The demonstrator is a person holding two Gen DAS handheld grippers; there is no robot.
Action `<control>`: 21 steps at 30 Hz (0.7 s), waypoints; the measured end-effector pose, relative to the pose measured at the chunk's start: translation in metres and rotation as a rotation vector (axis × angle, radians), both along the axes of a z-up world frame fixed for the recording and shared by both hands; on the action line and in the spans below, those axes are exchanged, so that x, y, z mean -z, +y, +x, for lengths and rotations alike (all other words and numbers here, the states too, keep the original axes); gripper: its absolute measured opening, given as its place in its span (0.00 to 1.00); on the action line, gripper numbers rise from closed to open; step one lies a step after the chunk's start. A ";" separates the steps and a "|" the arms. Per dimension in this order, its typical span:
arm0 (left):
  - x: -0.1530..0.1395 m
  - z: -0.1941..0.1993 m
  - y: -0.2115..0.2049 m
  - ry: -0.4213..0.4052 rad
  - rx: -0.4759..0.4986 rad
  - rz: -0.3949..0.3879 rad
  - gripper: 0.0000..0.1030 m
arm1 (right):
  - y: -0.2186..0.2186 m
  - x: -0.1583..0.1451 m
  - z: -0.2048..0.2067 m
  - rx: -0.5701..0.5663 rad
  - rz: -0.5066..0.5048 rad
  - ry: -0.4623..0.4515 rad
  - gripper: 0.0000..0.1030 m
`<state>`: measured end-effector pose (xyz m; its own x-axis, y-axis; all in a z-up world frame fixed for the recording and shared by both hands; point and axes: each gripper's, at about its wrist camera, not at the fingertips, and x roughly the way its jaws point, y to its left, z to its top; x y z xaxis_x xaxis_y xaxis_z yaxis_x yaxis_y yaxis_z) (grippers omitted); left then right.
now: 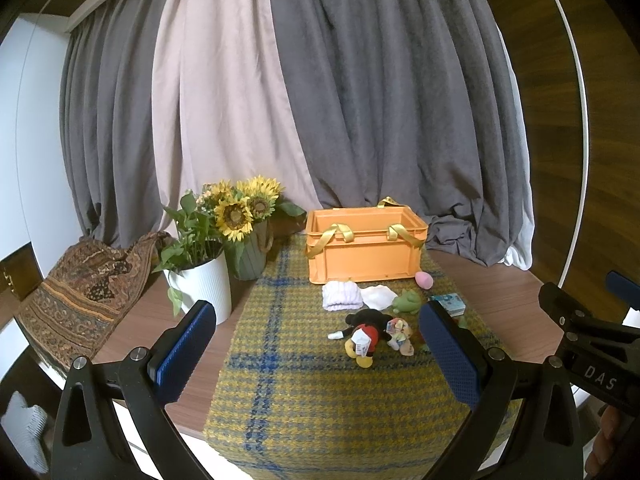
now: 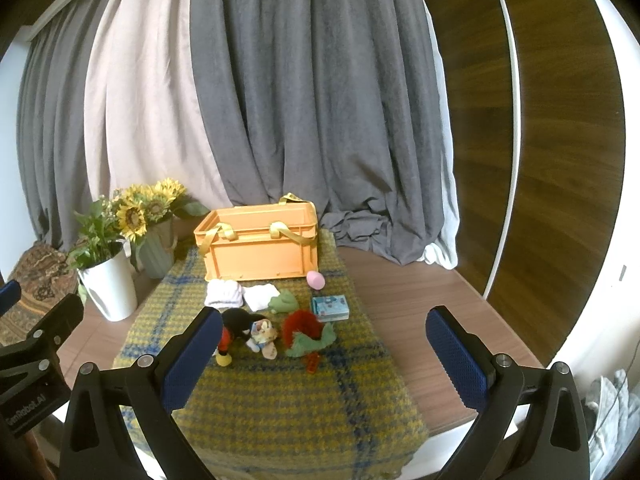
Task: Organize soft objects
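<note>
Your left gripper (image 1: 316,356) and right gripper (image 2: 324,360): fingers wide, holding nothing, above plaid cloth (image 2: 288,408). Soft toys (image 2: 248,332) clustered on cloth, just before orange crate (image 2: 260,248)

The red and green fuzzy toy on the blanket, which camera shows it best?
The right wrist view: the red and green fuzzy toy lies there in full, between the open fingers. In the left wrist view, a finger hides nearly all of it.

We hold our left tongs (image 1: 316,356) and right tongs (image 2: 324,360) side by side, level, both spread wide with nothing between their blue pads.
</note>
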<state>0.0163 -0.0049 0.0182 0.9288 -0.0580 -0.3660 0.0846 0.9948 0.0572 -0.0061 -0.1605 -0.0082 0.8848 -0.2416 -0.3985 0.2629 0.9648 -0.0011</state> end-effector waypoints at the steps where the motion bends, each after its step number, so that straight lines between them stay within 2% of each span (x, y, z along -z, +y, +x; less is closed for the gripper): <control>1: 0.000 0.001 -0.001 0.002 -0.001 -0.002 1.00 | -0.001 0.000 0.001 -0.001 -0.001 0.001 1.00; 13: 0.018 0.018 -0.011 0.068 -0.003 -0.031 1.00 | -0.010 0.013 0.022 -0.033 0.014 0.036 1.00; 21: 0.040 0.043 -0.034 0.126 -0.039 -0.014 1.00 | -0.029 0.029 0.049 -0.073 0.034 0.070 1.00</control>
<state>0.0590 -0.0385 -0.0219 0.8770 -0.0287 -0.4796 0.0514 0.9981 0.0343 0.0427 -0.1898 -0.0374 0.8693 -0.1632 -0.4665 0.1927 0.9811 0.0158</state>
